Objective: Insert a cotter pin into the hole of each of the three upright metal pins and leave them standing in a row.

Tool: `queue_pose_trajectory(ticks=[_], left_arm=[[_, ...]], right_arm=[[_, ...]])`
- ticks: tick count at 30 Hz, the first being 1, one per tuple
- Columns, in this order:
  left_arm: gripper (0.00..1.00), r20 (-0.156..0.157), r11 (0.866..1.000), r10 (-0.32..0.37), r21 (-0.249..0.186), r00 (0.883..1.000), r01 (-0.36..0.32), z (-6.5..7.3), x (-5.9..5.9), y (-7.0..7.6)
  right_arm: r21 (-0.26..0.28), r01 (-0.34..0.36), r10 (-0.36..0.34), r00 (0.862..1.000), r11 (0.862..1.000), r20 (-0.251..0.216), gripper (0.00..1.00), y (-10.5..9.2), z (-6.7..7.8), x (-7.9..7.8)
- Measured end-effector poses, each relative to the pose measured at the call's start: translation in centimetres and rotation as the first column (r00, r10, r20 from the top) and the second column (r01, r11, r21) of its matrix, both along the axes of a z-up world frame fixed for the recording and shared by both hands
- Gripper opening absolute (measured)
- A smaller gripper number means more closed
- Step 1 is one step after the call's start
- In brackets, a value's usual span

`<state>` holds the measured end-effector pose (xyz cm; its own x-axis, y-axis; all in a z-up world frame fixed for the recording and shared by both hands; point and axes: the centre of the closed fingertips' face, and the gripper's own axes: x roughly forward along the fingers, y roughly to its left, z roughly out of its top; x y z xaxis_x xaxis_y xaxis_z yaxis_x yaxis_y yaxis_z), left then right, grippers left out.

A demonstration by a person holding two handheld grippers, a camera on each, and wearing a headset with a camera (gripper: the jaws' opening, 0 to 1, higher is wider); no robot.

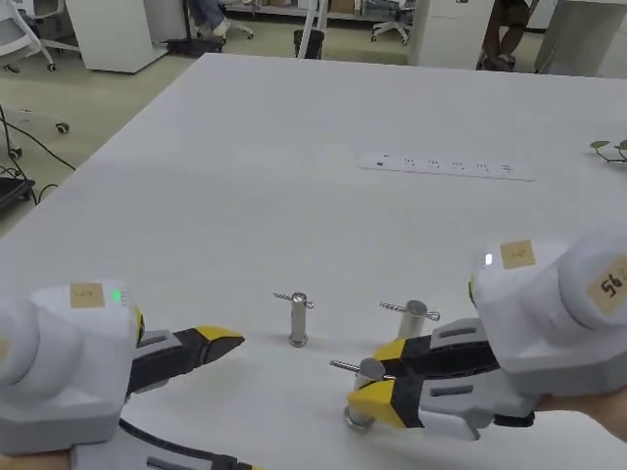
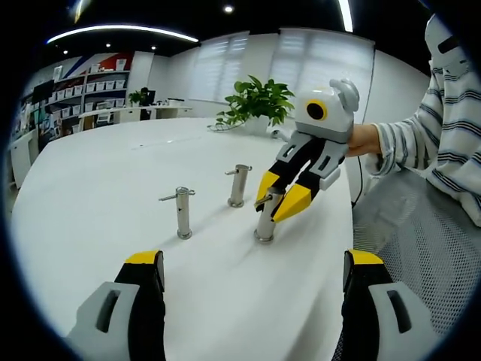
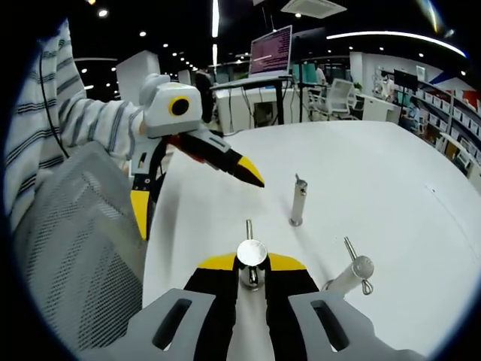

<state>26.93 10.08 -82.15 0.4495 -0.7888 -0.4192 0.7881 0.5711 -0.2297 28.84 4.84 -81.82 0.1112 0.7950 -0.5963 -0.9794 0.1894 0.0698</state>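
The right gripper (image 2: 278, 201) has its yellow-tipped jaws squeezed tight on the nearest short silver metal pin (image 2: 264, 223), which stands upright. A second silver pin (image 1: 299, 318) and a third silver pin (image 1: 415, 315) stand near it on the white table (image 1: 294, 147), each with a thin wire through its top. The left gripper (image 2: 252, 257) is off to the side with its jaws wide apart, holding nothing.

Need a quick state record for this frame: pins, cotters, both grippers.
surface: white table
pins upright: three
far-left pin: cotter pin through its top
far-right pin: cotter pin through its top
near pin: cotter pin in
right gripper: shut on near pin
left gripper: open, holding nothing
layout: triangle, not a straight row
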Motion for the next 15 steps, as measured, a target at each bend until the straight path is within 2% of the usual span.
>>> queue_pose_trajectory(ticks=[4,10,15], left_arm=[[0.99,-0.007,1.0,0.017,0.006,1.0,-0.017,-0.1,0.1,0.3],[0.99,-0.014,1.0,0.023,-0.002,1.0,-0.023,0.3,-0.1,0.3],[0.99,-0.02,1.0,0.028,0.009,0.999,-0.028,0.4,-0.2,0.1]], right_arm=[[0.011,-0.052,0.052,0.998,0.999,0.021,0.13,-1.1,1.0,0.3],[0.003,-0.111,0.111,0.993,0.994,0.031,0.13,-3.2,1.7,0.9],[0.037,-0.145,0.145,0.989,0.989,0.018,0.13,-5.0,2.7,1.2]])
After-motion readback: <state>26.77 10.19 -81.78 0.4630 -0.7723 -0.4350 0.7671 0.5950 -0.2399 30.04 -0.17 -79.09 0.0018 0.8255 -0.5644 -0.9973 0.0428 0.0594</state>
